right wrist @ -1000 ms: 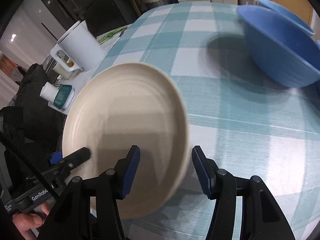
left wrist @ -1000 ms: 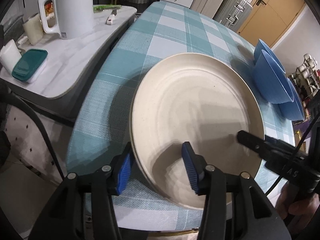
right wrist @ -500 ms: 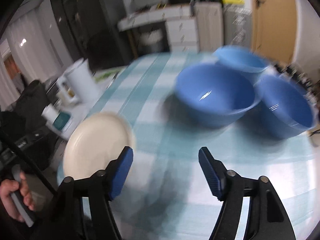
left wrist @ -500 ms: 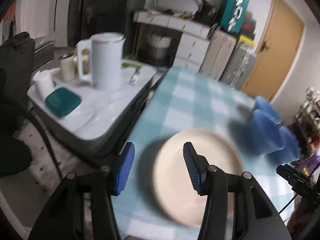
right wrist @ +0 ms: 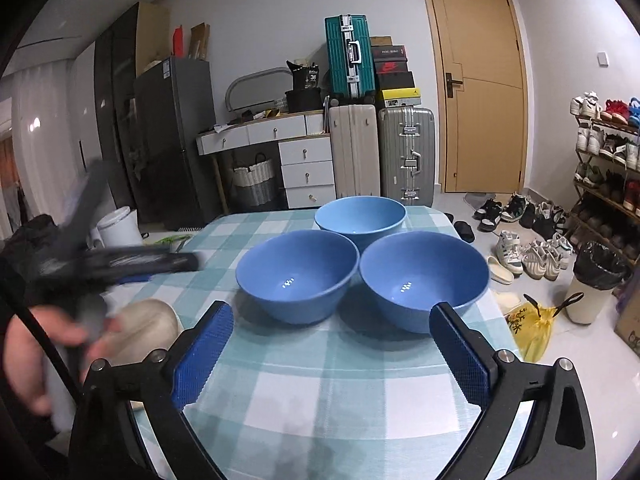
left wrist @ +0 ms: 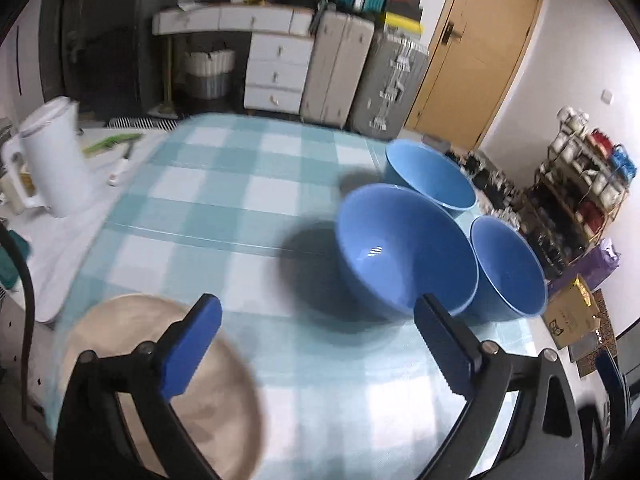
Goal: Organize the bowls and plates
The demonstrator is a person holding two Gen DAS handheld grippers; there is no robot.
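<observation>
The cream plate [left wrist: 160, 392] has been released at the bench's near-left corner, both hand-held grippers [left wrist: 316, 354] [right wrist: 330, 354] are opening empty, and the three blue bowls [right wrist: 298, 274] are faced next.

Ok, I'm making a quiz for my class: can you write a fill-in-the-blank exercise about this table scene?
1. The number of blue bowls on the table is ____.
2. The tablecloth has a ____ pattern.
3. The cream plate lies on the table, held by ____ gripper.
4. Nothing is between the fingers of the right gripper, whose jaws are ____.

Missing words: three; checked; neither; opening
</observation>
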